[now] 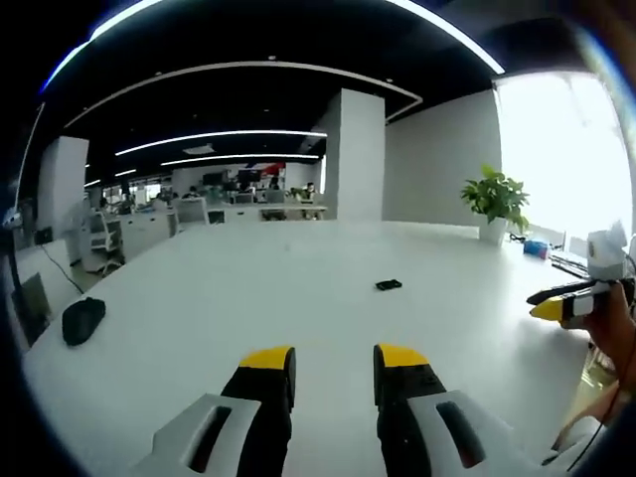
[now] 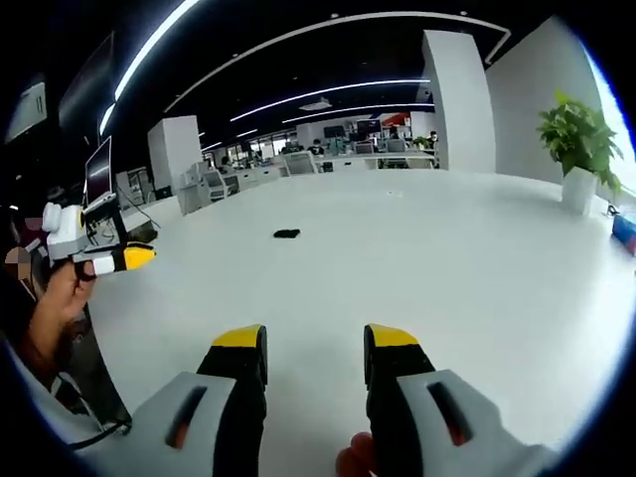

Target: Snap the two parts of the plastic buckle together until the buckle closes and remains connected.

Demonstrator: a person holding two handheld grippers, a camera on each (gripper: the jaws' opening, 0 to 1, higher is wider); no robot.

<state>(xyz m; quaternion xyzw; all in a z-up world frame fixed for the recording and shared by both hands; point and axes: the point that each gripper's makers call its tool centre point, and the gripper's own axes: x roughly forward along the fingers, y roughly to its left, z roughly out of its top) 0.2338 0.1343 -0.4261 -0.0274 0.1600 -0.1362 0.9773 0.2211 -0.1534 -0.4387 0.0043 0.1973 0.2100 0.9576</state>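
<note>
1. In the left gripper view, the left claw (image 1: pixel 335 364) rises from the bottom edge with its two yellow-tipped black jaws apart and nothing between them — it is released, hovering over a bare stretch of desk.
2. In the right gripper view, the right claw (image 2: pixel 315 348) stands the same way: yellow-tipped jaws spread, nothing gripped, above the white surface.
3. The black plastic buckle (image 1: pixel 389 285) lies flat on the wide white desk (image 1: pixel 199 308), well ahead of the left claw and a little to its right; it is too small to tell whether its parts are joined.
4. From the right gripper view the same buckle (image 2: pixel 286 235) sits far ahead and to the left, apart from both claws.
5. Each view catches the other claw at its edge, held in a person's hand (image 2: pixel 60 293).
6. A dark computer mouse (image 1: pixel 82 320) rests near the desk's left edge.
7. A potted green plant (image 1: pixel 494 204) in a white pot stands at the far right of the desk — beyond it, an open office with white pillars and strip lights.
</note>
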